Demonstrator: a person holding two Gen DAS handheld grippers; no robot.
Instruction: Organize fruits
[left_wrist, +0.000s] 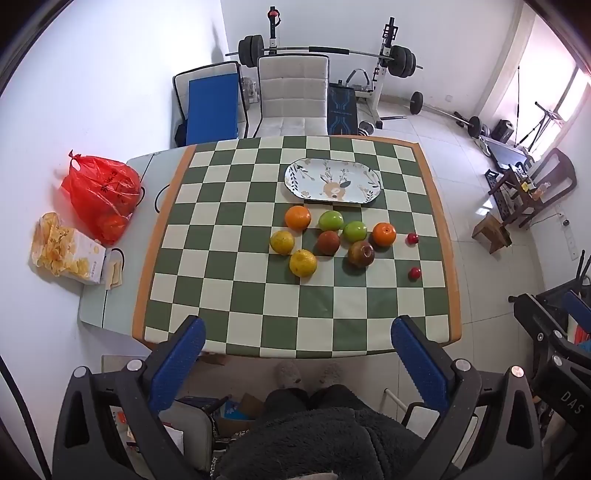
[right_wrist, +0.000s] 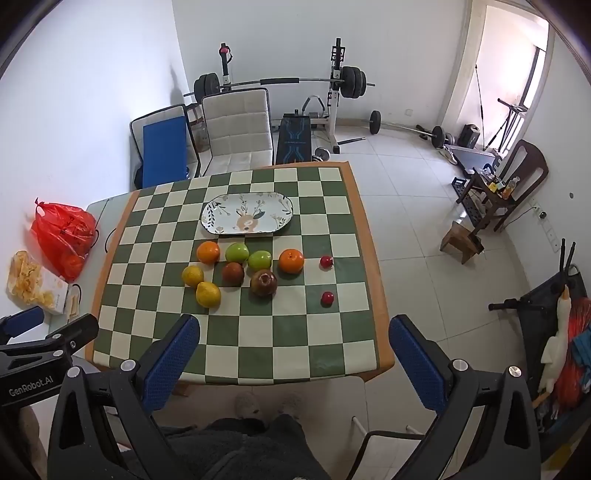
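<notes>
Checkered tablecloth (left_wrist: 207, 236) on a table, weight bench behind. Fruit cluster (left_wrist: 328, 240) loose on the cloth, mid-table, just short of the empty oval plate (left_wrist: 332, 181), long axis running left to right. Both tongs well back over the near edge, nothing held: left gripper (left_wrist: 295, 354) spread wide, right gripper (right_wrist: 291, 350) spread wide. Cluster straight ahead of the left, ahead and slightly left of the right. Two small red fruits (right_wrist: 327, 280) apart on the right, likely nearer the right gripper.

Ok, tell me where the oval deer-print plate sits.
In both views the oval deer-print plate lies empty on the checkered tablecloth, just beyond the fruit cluster, nearest the green apple.
</notes>
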